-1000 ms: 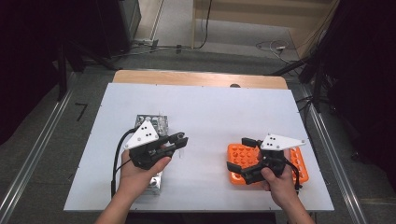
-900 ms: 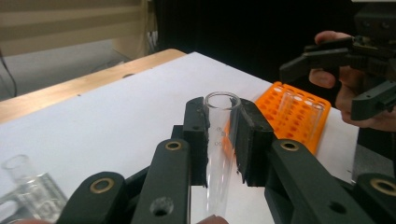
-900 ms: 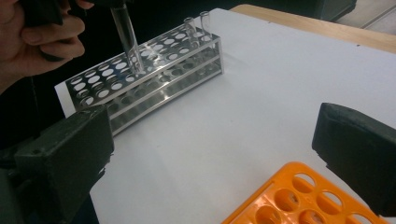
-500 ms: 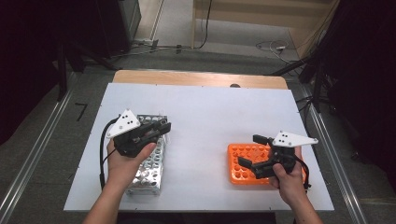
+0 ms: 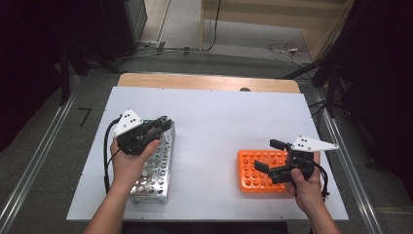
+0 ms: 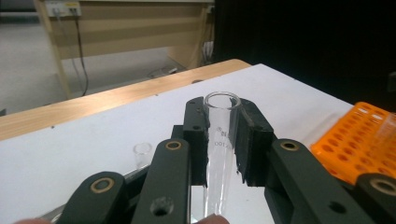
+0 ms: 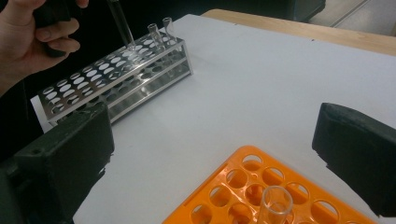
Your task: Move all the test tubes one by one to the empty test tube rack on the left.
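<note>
On the white tabletop (image 5: 214, 126), a perforated silver metal test-tube rack (image 5: 155, 170) is seen at the person's left and an orange plastic test-tube rack (image 5: 255, 171) at the right, the two well apart with bare surface between them. Along the far edge a wooden strip (image 5: 209, 81) is visible, and beyond it a grey floor with cables. Two clear tubes (image 7: 159, 32) are seen standing upright at the far end of the metal rack in the right gripper view, and another clear tube (image 7: 275, 205) stands in the orange rack just before the right gripper (image 5: 269, 155), whose jaws are spread wide with nothing between them.

A clear glass test tube (image 6: 220, 140) is clamped between the jaws of the left gripper (image 6: 222, 135). It is held upright, its open round rim rising just above the jaw tips, and faint printed markings are seen on its wall. In the right gripper view its rounded lower end (image 7: 122, 23) is seen over the far holes of the metal rack; whether it has entered a hole cannot be told.
</note>
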{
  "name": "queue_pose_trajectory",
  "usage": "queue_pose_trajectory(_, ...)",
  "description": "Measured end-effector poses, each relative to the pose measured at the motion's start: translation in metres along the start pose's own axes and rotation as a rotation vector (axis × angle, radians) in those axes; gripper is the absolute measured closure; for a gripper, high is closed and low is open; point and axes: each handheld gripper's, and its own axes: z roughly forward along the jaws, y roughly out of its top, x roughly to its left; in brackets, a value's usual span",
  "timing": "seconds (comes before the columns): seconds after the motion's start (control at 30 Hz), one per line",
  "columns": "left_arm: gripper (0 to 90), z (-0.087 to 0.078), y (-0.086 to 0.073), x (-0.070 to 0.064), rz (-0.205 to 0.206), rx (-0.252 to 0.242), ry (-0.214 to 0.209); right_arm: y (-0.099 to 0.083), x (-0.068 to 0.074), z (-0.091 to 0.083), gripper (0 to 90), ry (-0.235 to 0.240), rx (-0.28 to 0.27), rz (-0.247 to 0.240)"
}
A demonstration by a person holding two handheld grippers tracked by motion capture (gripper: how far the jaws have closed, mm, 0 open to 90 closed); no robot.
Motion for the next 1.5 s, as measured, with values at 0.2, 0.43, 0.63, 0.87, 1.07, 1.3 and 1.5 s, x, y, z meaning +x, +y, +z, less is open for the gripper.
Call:
queue_pose_trajectory(0.2, 76.1, 0.007, -0.007, 0.007, -0.006, 0.004, 0.042, -0.001, 0.0, 0.001, 0.0, 0.002, 0.002, 0.006)
queue_pose_trajectory(0.43, 76.1, 0.014, -0.013, 0.007, 0.006, 0.006, 0.062, -0.002, -0.001, 0.001, 0.0, 0.004, -0.001, 0.012)
queue_pose_trajectory(0.63, 76.1, 0.018, -0.019, 0.008, 0.019, 0.016, 0.088, -0.002, -0.001, 0.002, 0.0, 0.005, -0.003, 0.009)
queue_pose_trajectory(0.87, 75.5, 0.022, -0.023, 0.005, 0.044, 0.056, 0.102, -0.003, -0.003, 0.001, 0.0, -0.004, -0.008, 0.011)
queue_pose_trajectory(1.07, 75.2, 0.024, -0.024, 0.0, 0.067, 0.13, 0.138, -0.004, -0.005, 0.001, 0.0, -0.009, -0.008, 0.02)
queue_pose_trajectory(1.3, 75.5, 0.028, -0.027, -0.001, 0.067, 0.22, 0.143, -0.004, -0.006, 0.0, 0.0, -0.009, -0.016, 0.027)
queue_pose_trajectory(1.5, 75.5, 0.031, -0.028, -0.001, 0.063, 0.271, 0.141, -0.005, -0.008, -0.001, 0.0, -0.013, -0.016, 0.03)
